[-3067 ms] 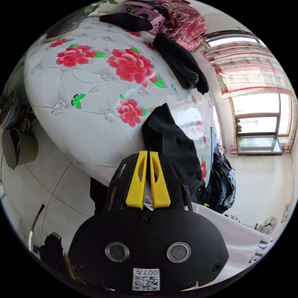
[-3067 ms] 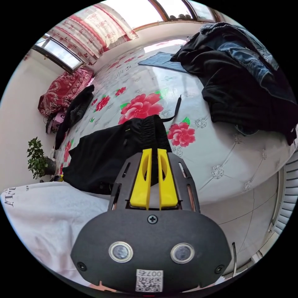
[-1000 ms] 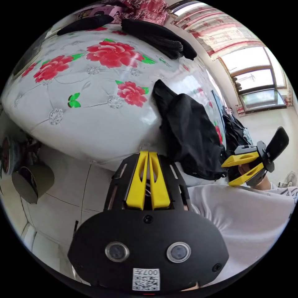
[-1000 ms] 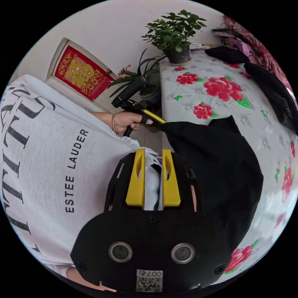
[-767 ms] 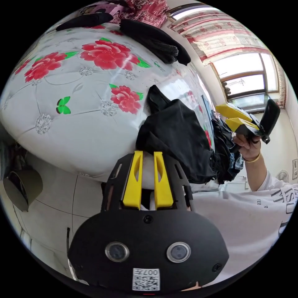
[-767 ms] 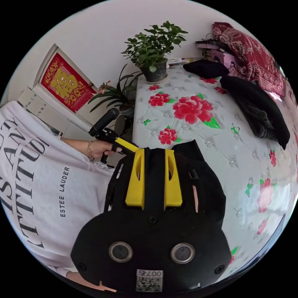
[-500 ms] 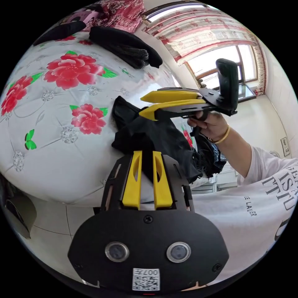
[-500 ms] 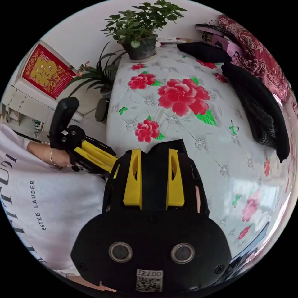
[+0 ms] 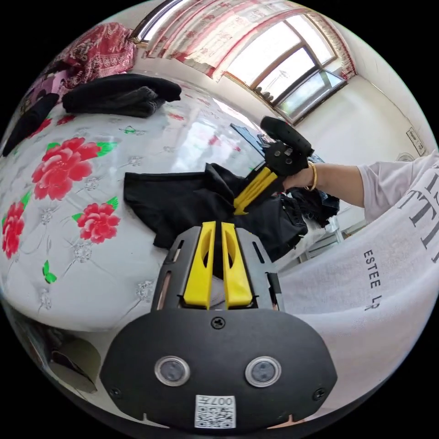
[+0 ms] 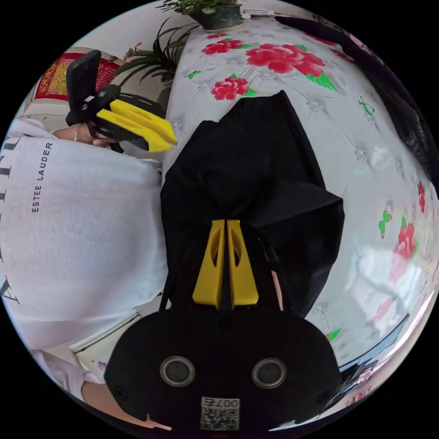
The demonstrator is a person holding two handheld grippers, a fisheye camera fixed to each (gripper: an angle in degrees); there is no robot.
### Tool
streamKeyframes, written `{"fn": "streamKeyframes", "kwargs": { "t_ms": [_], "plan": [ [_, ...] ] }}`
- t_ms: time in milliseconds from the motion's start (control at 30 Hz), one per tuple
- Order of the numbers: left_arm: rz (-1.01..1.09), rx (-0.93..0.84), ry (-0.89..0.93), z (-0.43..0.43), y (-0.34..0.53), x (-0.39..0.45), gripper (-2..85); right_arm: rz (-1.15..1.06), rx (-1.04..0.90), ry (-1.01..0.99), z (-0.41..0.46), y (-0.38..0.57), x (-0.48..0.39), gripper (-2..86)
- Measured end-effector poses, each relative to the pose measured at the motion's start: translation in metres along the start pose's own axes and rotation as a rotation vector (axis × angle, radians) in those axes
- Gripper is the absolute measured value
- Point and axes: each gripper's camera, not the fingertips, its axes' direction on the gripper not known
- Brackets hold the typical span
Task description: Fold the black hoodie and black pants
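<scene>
Right gripper [image 10: 227, 223] jaws pinched nearly together on black pants [image 10: 256, 173], pants bunched near the edge of floral bedspread [image 10: 366, 151], left gripper [image 9: 215, 225] jaws slightly parted over the pants' near edge, grip cannot be told, folded black knit [image 9: 119, 93] well apart

Both views close above the black pants [image 9: 183, 201], facing opposite ways

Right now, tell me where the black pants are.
The black pants lie bunched on the flowered bed cover near its edge by the person; in the left gripper view the right gripper is closed on them, beside a red flower print.
</scene>
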Motion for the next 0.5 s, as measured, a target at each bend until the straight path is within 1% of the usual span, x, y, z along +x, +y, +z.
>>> {"fn": "streamKeyframes", "kwargs": {
  "t_ms": [67,100,133,200,267,333,367,400,433,467,500],
  "plan": [
    [-0.086,0.083,-0.134,-0.022,0.012,-0.017,0.2,0.020,-0.040,-0.080,0.017,0.012,0.004,1.3],
    [-0.121,0.093,-0.156,-0.025,0.015,-0.025,0.4,0.024,-0.046,-0.082,0.019,0.013,0.005,1.6],
    [-0.185,0.096,-0.170,-0.029,0.018,-0.041,1.6,0.031,-0.049,-0.066,0.019,0.015,0.007,2.2],
    [-0.240,0.055,-0.124,-0.024,0.016,-0.062,4.4,0.051,-0.001,-0.020,0.006,0.015,0.012,2.9],
    [-0.236,-0.011,-0.097,-0.006,0.006,-0.072,6.5,0.100,0.157,0.017,-0.026,0.012,0.023,3.6],
    [-0.194,-0.050,-0.106,0.011,-0.005,-0.068,6.9,0.135,0.256,0.037,-0.044,0.006,0.030,4.1],
    [-0.173,-0.093,-0.118,0.025,-0.013,-0.064,6.2,0.147,0.275,0.065,-0.047,-0.002,0.033,4.4],
    [-0.177,-0.120,-0.132,0.032,-0.015,-0.062,5.6,0.147,0.268,0.076,-0.045,-0.006,0.034,4.5],
    [-0.191,-0.164,-0.170,0.044,-0.019,-0.060,3.5,0.146,0.218,0.091,-0.034,-0.018,0.036,4.7],
    [-0.183,-0.152,-0.203,0.046,-0.020,-0.056,0.9,0.141,0.155,0.089,-0.017,-0.028,0.037,4.7],
    [-0.181,-0.157,-0.205,0.046,-0.020,-0.055,0.5,0.138,0.121,0.079,-0.008,-0.032,0.038,4.7]
  ]
}}
